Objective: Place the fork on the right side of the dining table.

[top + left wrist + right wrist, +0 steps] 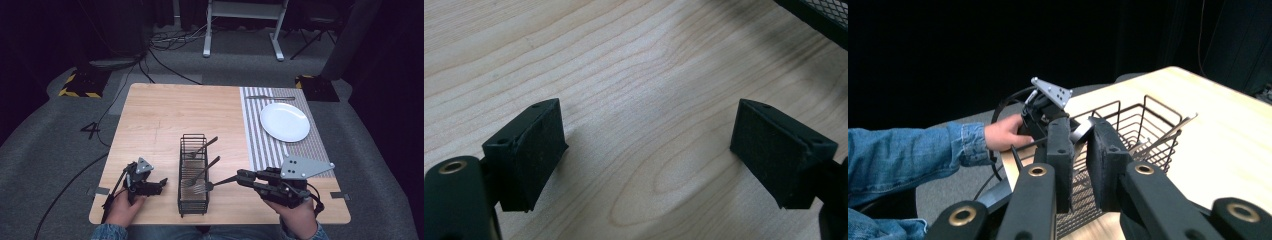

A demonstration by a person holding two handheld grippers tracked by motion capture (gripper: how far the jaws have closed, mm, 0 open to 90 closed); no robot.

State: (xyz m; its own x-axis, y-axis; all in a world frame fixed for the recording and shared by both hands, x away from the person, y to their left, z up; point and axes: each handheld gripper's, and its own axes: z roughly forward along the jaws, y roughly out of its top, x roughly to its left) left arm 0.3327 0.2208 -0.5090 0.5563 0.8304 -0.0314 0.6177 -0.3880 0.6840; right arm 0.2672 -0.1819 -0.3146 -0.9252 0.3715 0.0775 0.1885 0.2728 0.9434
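My right gripper (241, 176) is shut on the handle of a silver fork (212, 184), whose tines hang over the near end of a black wire basket (180, 170). In the right gripper view the shiny fork handle (1081, 132) sits pinched between the two black pads, with the basket (1153, 102) just beyond. Two more forks (204, 145) lean inside the basket, handles pointing up and to the right. My left gripper (163, 183) rests low on the wooden table left of the basket, open; in the left gripper view (646, 150) only bare wood lies between its pads.
A white plate (284, 121) lies on a striped placemat (256, 150) at the table's right side, with a knife (270, 97) at the mat's far end. The wooden table (150, 120) is bare on its left half. Cables and desk legs stand on the floor beyond.
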